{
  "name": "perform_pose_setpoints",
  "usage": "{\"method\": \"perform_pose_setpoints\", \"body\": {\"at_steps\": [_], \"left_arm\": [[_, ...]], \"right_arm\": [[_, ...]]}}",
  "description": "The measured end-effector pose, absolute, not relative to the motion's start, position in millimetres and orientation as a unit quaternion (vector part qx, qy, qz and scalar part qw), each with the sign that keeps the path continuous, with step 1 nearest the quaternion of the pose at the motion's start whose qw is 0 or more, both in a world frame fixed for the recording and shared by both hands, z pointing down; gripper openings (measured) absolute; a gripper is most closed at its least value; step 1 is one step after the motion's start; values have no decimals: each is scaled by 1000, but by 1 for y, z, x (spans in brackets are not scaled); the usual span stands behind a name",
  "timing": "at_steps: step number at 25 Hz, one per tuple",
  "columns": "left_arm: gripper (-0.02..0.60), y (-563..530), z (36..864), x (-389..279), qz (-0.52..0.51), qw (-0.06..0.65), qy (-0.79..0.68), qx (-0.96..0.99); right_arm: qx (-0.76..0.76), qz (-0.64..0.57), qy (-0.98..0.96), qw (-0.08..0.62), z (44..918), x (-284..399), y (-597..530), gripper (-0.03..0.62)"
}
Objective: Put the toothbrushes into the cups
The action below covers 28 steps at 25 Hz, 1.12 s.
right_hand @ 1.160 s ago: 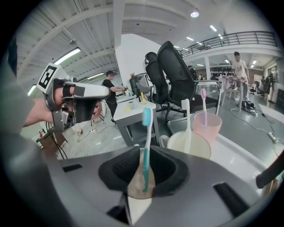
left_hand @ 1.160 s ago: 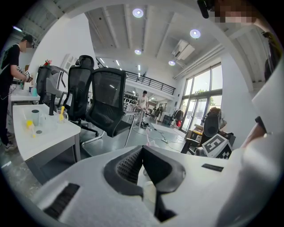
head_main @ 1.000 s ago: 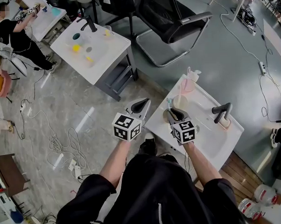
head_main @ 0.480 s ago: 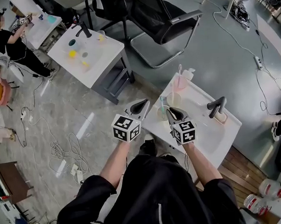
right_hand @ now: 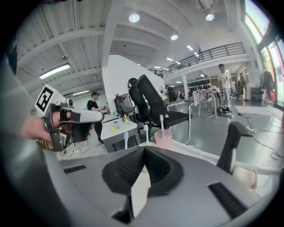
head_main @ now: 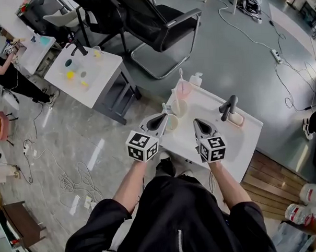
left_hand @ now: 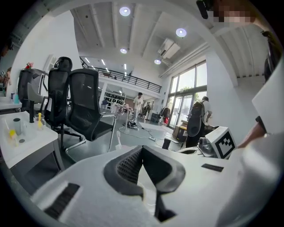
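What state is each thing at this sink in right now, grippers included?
left gripper: shut, empty.
right gripper: shut, jaws just closed, nothing between them.
pink cup: upright, pink toothbrush standing in it.
middle cup: upright, white toothbrush in it.
near cup: upright, teal toothbrush in it.
faucet: no water seen running.

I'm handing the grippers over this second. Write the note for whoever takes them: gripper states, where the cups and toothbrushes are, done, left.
Left gripper: shut, empty.
Right gripper: jaws just closed, nothing between them.
Sink top: three cups, a toothbrush upright in each: pink cup, white cup, near cup.
Done: all visible brushes are in cups.
To do: seemingly nothing; check for a stray brush.
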State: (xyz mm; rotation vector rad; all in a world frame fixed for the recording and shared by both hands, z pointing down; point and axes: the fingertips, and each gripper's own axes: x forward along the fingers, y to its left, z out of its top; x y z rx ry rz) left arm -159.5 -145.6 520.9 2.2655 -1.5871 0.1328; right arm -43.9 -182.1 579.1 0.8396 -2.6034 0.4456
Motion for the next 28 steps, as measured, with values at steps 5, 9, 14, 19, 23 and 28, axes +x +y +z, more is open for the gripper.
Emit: {"method": "perform_pose_setpoints", "body": {"at_steps": [5, 9, 14, 19, 23, 28], "left_arm": [[2, -134, 516, -126, 51, 181, -547, 816], [2, -127, 512, -97, 48, 177, -532, 827], [2, -117, 509, -57, 50, 168, -511, 842], [2, -109, 503, -27, 52, 160, -498, 851], [2, -104, 502, -13, 53, 155, -491, 856], [2, -100, 500, -5, 55, 152, -484, 860]], "right_arm": [[340, 150, -916, 153, 554, 1, -179, 3], [373, 139, -908, 128, 537, 37, -171, 3], [404, 126, -901, 96, 518, 81, -156, 3], [428, 111, -894, 79, 508, 117, -136, 3], [439, 111, -888, 81, 510, 135, -128, 3], [441, 113, -887, 79, 508, 141, -120, 2]]}}
